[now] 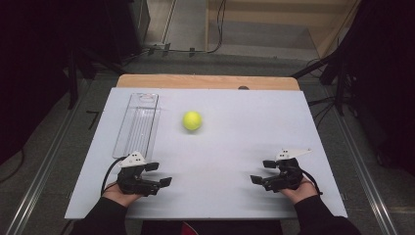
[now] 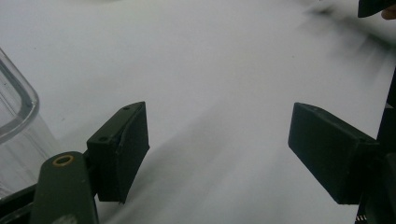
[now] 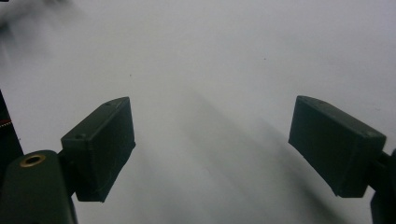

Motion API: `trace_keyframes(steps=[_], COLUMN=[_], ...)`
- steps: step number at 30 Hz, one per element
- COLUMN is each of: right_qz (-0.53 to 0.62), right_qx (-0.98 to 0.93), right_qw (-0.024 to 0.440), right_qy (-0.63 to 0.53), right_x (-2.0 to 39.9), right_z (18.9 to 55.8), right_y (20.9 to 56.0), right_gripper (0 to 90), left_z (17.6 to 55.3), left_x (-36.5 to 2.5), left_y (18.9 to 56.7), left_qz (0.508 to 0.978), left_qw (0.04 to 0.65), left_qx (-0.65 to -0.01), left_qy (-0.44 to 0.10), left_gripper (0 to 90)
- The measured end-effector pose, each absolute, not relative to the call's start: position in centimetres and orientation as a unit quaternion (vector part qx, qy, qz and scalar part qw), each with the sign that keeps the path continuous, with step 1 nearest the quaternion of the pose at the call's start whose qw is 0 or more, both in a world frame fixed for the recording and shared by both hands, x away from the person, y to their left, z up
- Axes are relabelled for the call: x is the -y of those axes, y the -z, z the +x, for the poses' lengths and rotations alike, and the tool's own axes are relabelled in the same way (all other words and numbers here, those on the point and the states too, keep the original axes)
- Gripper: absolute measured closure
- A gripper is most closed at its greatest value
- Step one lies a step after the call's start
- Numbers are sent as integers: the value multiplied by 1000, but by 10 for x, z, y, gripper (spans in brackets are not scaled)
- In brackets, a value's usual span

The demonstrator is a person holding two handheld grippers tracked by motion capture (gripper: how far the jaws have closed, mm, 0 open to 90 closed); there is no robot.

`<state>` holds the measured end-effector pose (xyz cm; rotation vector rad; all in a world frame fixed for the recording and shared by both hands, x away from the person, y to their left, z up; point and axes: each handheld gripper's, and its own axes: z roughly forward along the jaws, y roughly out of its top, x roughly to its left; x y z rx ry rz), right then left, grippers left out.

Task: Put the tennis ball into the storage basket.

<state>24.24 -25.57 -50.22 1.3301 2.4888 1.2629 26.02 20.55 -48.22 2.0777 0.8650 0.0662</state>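
A yellow-green tennis ball (image 1: 192, 120) rests on the white tabletop (image 1: 235, 147), a little left of centre and toward the far side. My left gripper (image 1: 160, 174) lies at the near left of the table, held in a hand, its jaws pointing right. In the left gripper view the left gripper (image 2: 217, 149) is open, with only bare table between its jaws. My right gripper (image 1: 262, 171) lies at the near right, its jaws pointing left. The right gripper (image 3: 212, 144) is open too, with nothing between its jaws. The ball lies well beyond both grippers.
A long clear plastic tray (image 1: 137, 125) lies along the table's left side, just beyond the left gripper; its rounded corner (image 2: 16, 107) appears at the left of the left gripper view. A wooden strip (image 1: 205, 81) borders the far edge. Dark stands and cables surround the table.
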Motion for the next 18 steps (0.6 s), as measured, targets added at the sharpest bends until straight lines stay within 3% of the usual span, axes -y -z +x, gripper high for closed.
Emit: trace_keyframes(steps=[18], right_qz=[432], right_qx=[-803], right_qw=[29], right_qy=[-410], right_x=[257], right_z=[242], right_y=[501], right_gripper=[124], left_z=[259], left_x=[-201], left_y=[477], left_qz=[827], left_qw=[438], left_qx=[-351], left_qy=[-25], left_gripper=[212])
